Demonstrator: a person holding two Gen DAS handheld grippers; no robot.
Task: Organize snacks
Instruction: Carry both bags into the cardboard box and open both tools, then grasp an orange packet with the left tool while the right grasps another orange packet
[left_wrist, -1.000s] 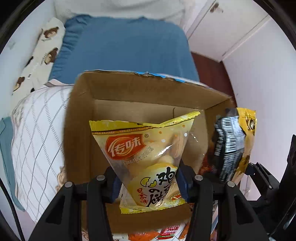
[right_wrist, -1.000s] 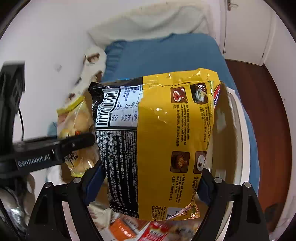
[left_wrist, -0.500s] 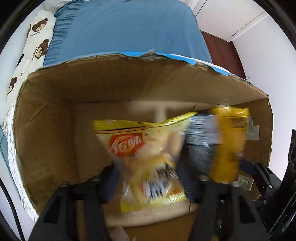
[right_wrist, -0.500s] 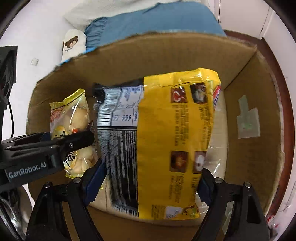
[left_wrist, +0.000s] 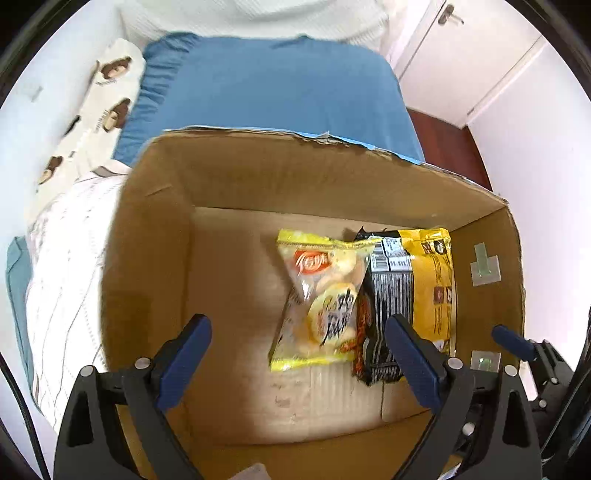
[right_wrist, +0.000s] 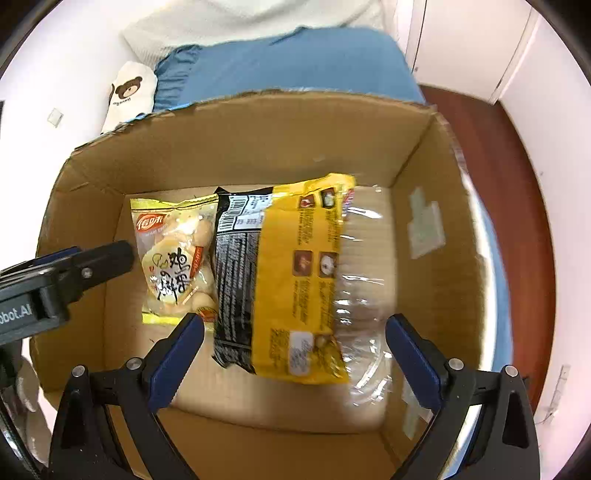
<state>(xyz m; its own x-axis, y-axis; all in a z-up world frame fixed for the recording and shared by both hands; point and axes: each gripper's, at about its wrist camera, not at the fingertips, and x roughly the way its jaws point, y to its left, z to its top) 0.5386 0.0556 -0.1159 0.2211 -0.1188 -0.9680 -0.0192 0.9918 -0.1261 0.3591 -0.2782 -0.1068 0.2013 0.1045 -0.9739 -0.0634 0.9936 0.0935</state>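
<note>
Spreading apart, the blue fingers (left_wrist: 184, 350) of the left gripper (left_wrist: 299, 354) and those of the right gripper (right_wrist: 295, 350) hold nothing, both jaws opening above the cardboard box (left_wrist: 258, 177). On its floor lie the cookie bag (left_wrist: 321, 299) and, touching it, the yellow-and-black noodle packet (right_wrist: 280, 280), so two snacks seem stowed; any others left outside are not visible. Only the right view shows what may be a clear plastic wrapper (right_wrist: 362, 332) beside the packet, blurred.

Left gripper (left_wrist: 299, 354) and right gripper (right_wrist: 295, 350) point steeply down, jaws opening, empty.
</note>
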